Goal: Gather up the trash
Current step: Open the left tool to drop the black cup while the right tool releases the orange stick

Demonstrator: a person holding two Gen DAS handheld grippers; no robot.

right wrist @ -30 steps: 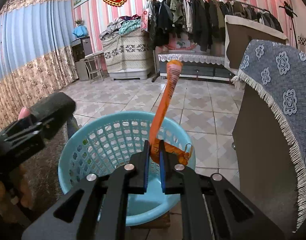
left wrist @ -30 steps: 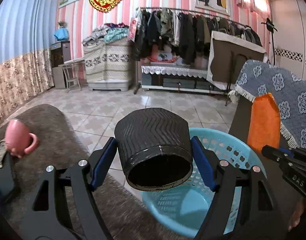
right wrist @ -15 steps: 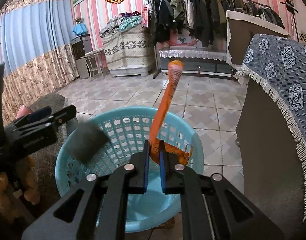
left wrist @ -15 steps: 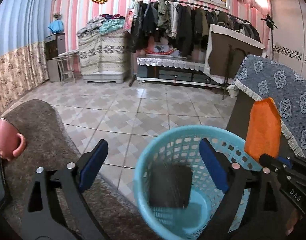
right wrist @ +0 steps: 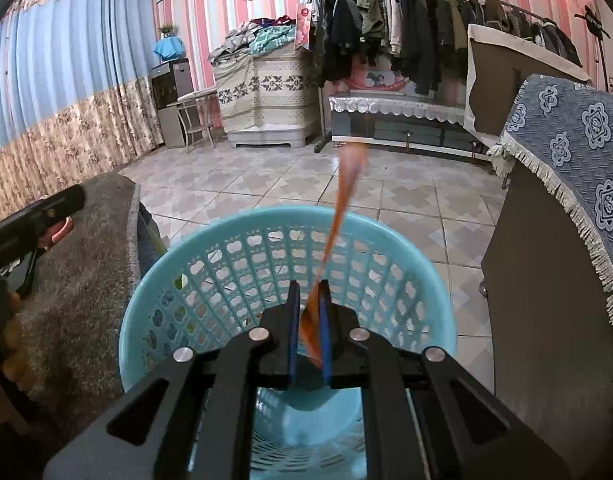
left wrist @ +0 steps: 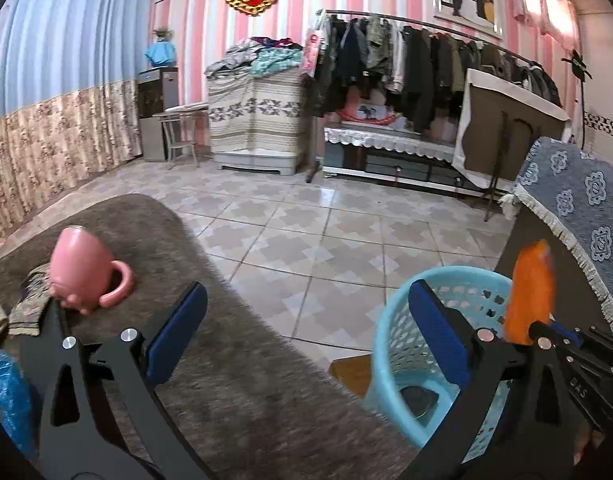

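Dropped from the left hand-held gripper [left wrist: 304, 334], the black cup [left wrist: 418, 399] lies inside the blue basket [right wrist: 242, 248]. That gripper's jaws now stand apart. At lower centre, the right hand-held gripper [right wrist: 308, 320] is clamped on the orange wrapper [right wrist: 338, 216].

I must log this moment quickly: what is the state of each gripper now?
Left gripper: open, holding nothing.
Right gripper: shut on the orange wrapper, above the blue basket.

Lived-in home: clothes rack [left wrist: 418, 56], floral curtains [left wrist: 58, 136], tiled floor [left wrist: 306, 224]
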